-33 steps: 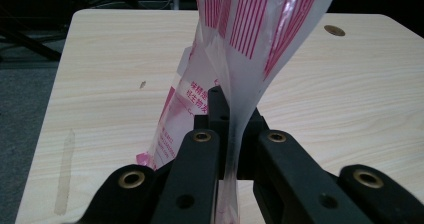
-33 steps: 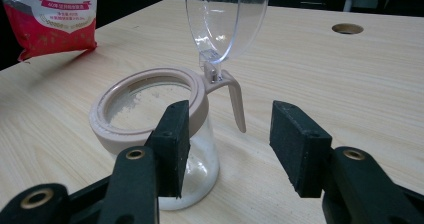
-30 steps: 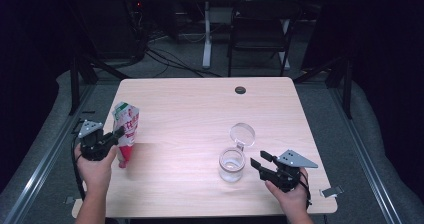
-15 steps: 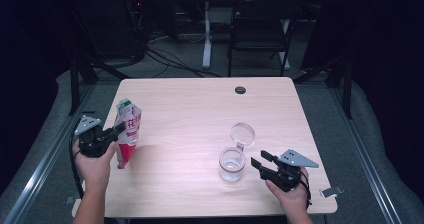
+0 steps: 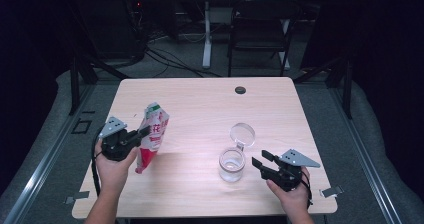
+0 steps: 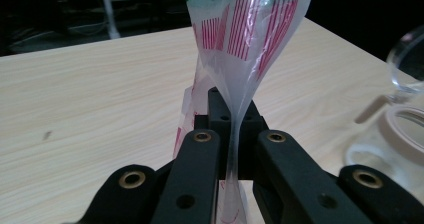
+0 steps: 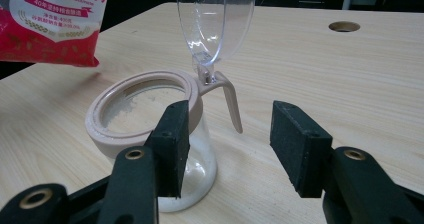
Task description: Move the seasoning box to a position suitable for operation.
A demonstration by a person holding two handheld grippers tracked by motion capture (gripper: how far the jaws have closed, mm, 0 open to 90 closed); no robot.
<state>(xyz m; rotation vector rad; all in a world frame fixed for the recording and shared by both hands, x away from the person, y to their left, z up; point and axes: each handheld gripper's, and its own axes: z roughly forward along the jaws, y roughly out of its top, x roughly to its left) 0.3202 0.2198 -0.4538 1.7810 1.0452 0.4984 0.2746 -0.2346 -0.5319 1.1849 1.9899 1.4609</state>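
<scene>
Between bag (image 5: 151, 134) and jar (image 5: 233, 163): bare tabletop (image 5: 200, 109), edges distant.

Light wooden table (image 5: 200, 104) with round grommet hole (image 5: 240, 90); black folding chair (image 5: 260, 34) and floor cables (image 5: 165, 54) seen behind.

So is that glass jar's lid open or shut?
Open: the clear lid stands flipped up on its hinge behind the jar, whose mouth is uncovered.

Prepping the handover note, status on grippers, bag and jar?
Left gripper shut on seasoning bag, bag lifted off table. Right gripper open beside glass jar, lid flipped up. Nothing between bag and jar.
</scene>
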